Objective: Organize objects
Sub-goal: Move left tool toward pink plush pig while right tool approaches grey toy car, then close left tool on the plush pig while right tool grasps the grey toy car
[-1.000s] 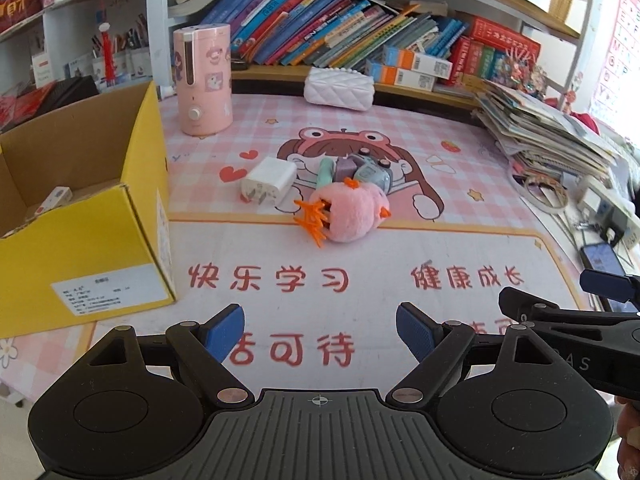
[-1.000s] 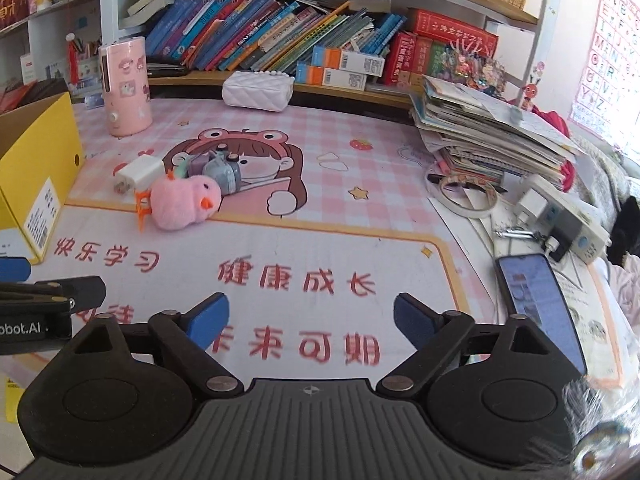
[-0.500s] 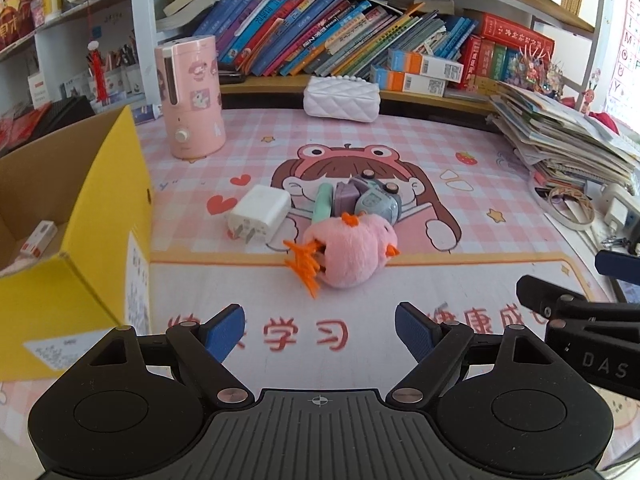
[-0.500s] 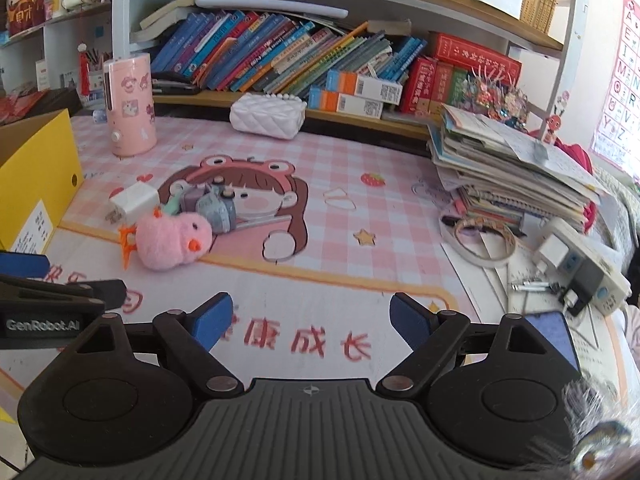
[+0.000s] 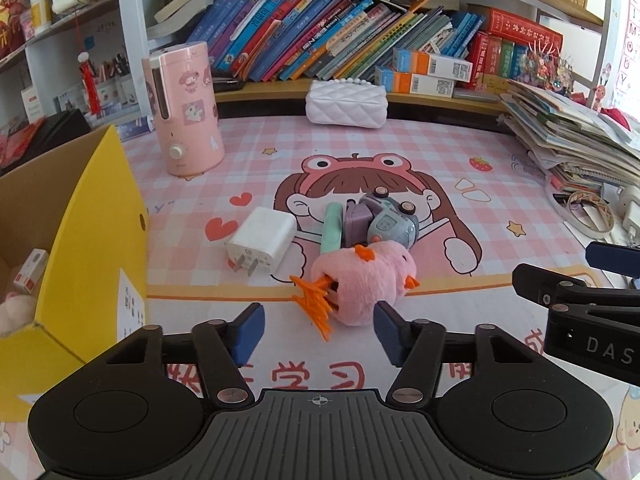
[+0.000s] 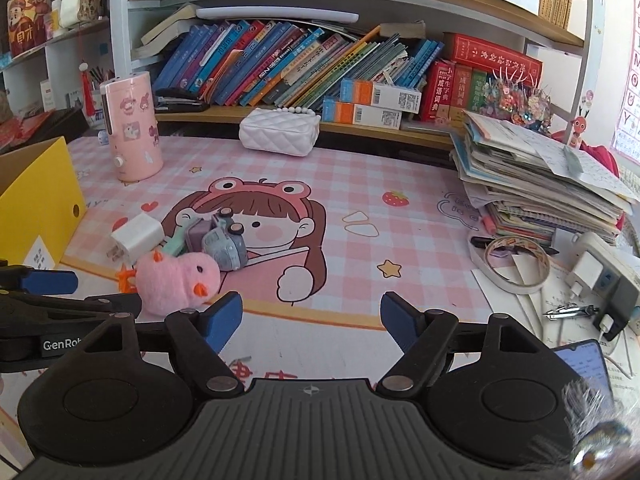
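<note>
Desk surface: pink checked mat (image 5: 420,148) with a cartoon girl in a frog hood; bare mat lies open to the right of the item cluster, up to the leaning paper stack (image 6: 540,184) at the right edge, and between the cluster and the quilted white pouch (image 5: 346,104) at the back under the bookshelf (image 6: 300,68). Left edge closed off by a yellow cardboard box (image 5: 100,240), open-topped, with a white printed label on its near face. Task items, clustered mid-mat: fuzzy pink plush chick (image 5: 368,280) with orange felt feet, lying on its side; smooth white plug charger (image 5: 262,240), prongs toward the camera, just left of it; a mint bar, a lilac block and a grey-blue gadget (image 5: 394,224) touching behind it. Pink cylindrical humidifier (image 5: 186,108) with cartoon stickers stands upright at back left. Right side: tape roll (image 6: 516,264), white adapter, phone with lit screen (image 6: 584,364). Left gripper (image 5: 318,326): blue-padded jaws closing, the chick's near end just ahead of the gap, pads not pressing it. Right gripper (image 6: 312,316): jaws closing, only bare mat between them. Lettering: "GenRob" on the left tool in the right view, "DAS" on the right tool in the left view; red Chinese characters on the mat.
</note>
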